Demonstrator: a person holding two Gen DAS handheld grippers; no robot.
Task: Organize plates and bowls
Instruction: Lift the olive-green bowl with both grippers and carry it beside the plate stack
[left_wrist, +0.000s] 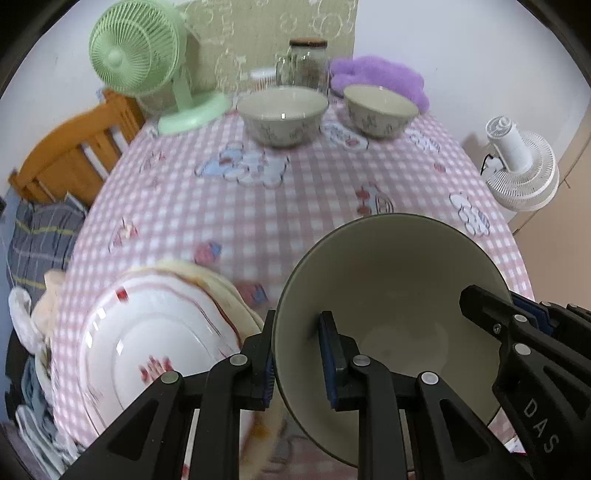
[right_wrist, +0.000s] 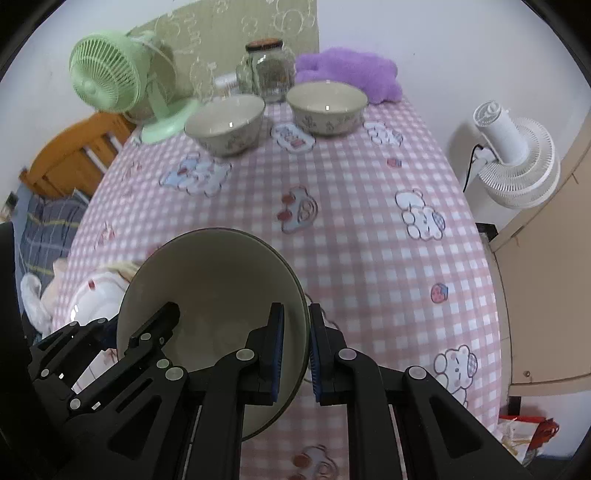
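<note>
Two hand-held grippers, left (left_wrist: 297, 360) and right (right_wrist: 297, 360), are clamped on opposite rims of one bowl (left_wrist: 388, 280). Two matching bowls (right_wrist: 225, 123) are stood straight ahead of it, well apart, across the bench (right_wrist: 351, 206).

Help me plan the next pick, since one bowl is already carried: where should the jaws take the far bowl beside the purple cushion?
Grip the far bowl by its rim wall, coming from above on the near side: it stands upright and open, and the jar and purple cushion crowd its back.
</note>
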